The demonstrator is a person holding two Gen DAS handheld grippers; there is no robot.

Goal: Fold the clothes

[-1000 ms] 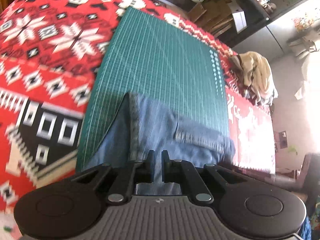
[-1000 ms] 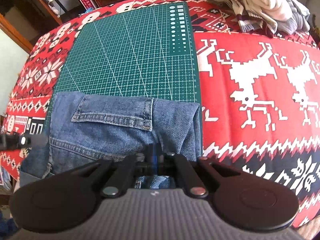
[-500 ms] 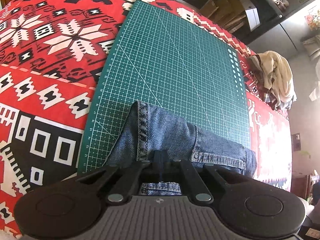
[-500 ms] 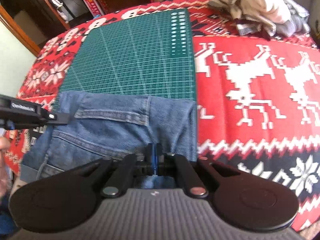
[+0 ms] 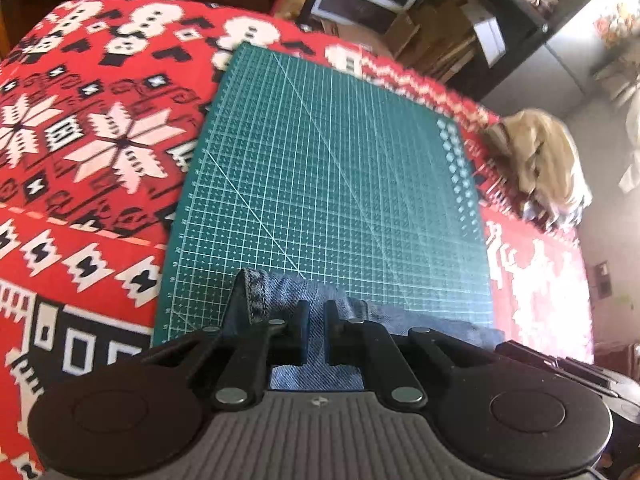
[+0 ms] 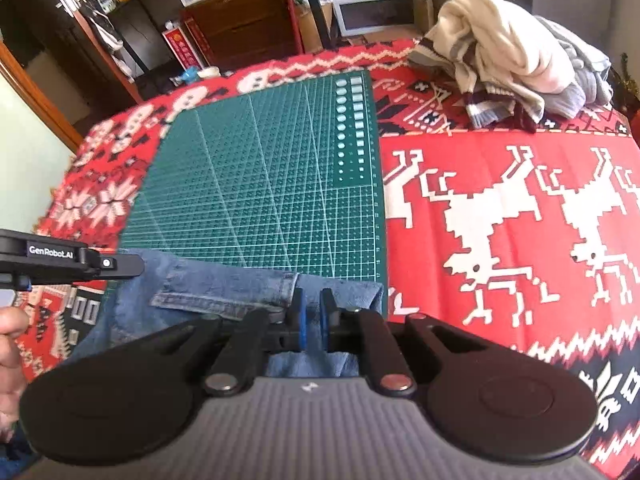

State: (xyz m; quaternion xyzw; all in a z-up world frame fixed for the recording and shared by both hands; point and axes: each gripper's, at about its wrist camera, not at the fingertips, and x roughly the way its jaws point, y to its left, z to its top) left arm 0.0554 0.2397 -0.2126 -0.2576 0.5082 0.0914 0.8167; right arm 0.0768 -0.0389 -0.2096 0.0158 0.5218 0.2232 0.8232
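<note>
Denim jeans (image 6: pixel 224 292) at near edge of cutting mat (image 6: pixel 260 184); left gripper (image 5: pixel 313 312) and right gripper (image 6: pixel 310 304) both slightly parted, nothing pinched. Regrip edges evenly, keep fold square.

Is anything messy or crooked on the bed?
The jeans sit only on the near edge of the green mat, hanging off its left side. At the far right corner, a pile of clothes lies crumpled and unfolded. Nothing looks spilled or broken.
</note>
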